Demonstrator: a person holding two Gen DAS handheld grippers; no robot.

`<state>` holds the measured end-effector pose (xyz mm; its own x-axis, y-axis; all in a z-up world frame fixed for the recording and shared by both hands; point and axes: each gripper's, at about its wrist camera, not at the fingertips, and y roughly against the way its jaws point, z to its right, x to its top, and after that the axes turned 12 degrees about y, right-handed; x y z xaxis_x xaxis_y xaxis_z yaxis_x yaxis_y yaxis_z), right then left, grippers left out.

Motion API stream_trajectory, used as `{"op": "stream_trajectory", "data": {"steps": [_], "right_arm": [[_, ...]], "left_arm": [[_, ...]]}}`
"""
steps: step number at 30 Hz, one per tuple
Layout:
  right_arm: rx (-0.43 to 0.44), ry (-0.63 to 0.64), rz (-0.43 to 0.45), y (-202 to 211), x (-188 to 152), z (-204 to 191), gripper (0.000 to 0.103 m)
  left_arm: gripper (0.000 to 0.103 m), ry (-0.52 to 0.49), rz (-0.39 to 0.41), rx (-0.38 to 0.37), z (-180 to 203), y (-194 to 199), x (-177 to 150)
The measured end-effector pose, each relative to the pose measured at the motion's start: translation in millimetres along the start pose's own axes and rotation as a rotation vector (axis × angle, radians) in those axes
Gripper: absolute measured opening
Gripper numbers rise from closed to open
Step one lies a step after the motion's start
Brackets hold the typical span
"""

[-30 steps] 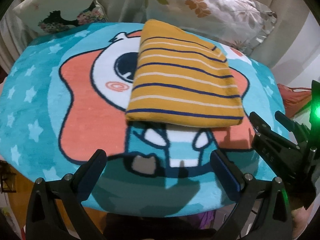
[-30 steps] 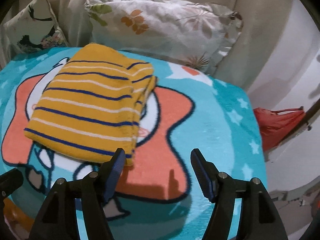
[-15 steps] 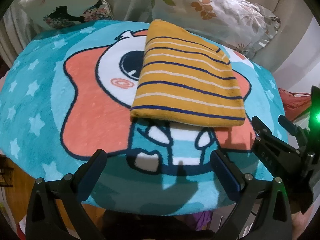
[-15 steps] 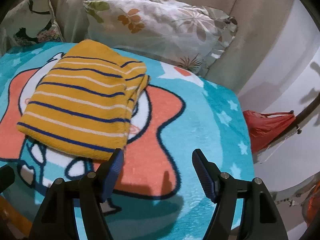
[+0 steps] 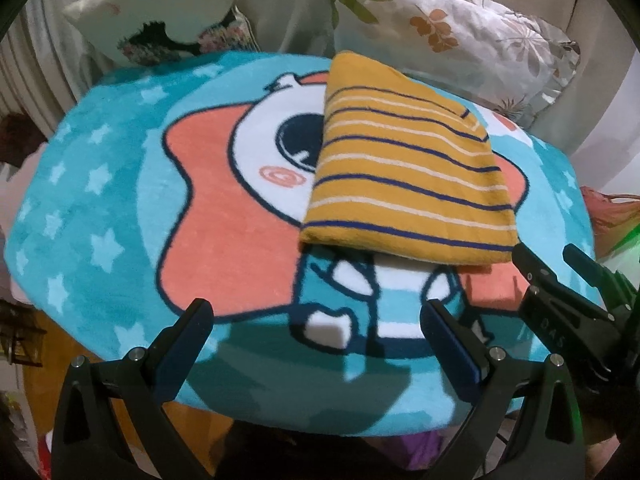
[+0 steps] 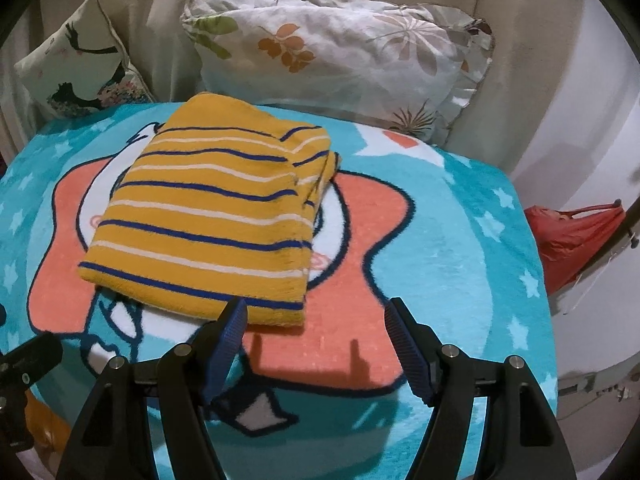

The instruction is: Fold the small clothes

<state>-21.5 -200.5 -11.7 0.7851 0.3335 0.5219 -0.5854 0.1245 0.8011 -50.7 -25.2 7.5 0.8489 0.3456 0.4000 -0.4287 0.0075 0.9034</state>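
Teal cartoon blanket carries the folded yellow striped garment near its middle, pillows behind. Judged soft, light and limp; best pinched at its layered right edge. Left gripper and right gripper both gape, holding nothing.

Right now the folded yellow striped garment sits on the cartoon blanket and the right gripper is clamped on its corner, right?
Not quite. The folded yellow striped garment does lie on the cartoon blanket, but the right gripper is open and holds nothing; the right wrist view shows its jaws spread by the corner.
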Motion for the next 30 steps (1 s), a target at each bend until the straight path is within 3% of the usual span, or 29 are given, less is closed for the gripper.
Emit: {"op": "stream_trajectory", "data": {"steps": [6,23,30], "right_arm": [[0.024,-0.008,-0.013,-4.0,-3.2,-0.9,0.075],[0.051,-0.032,0.004,-1.6,-1.6,0.3,0.076],[0.055,-0.026,0.004,-1.0,-1.9,-2.8,0.076]], "left_arm": [[0.103,-0.049,0.072,0.044,9.1,9.0,-0.9],[0.103,-0.042,0.052,0.04,12.2,5.7,-2.1],[0.103,-0.063,0.088,0.065,14.9,10.8,-3.4]]}}
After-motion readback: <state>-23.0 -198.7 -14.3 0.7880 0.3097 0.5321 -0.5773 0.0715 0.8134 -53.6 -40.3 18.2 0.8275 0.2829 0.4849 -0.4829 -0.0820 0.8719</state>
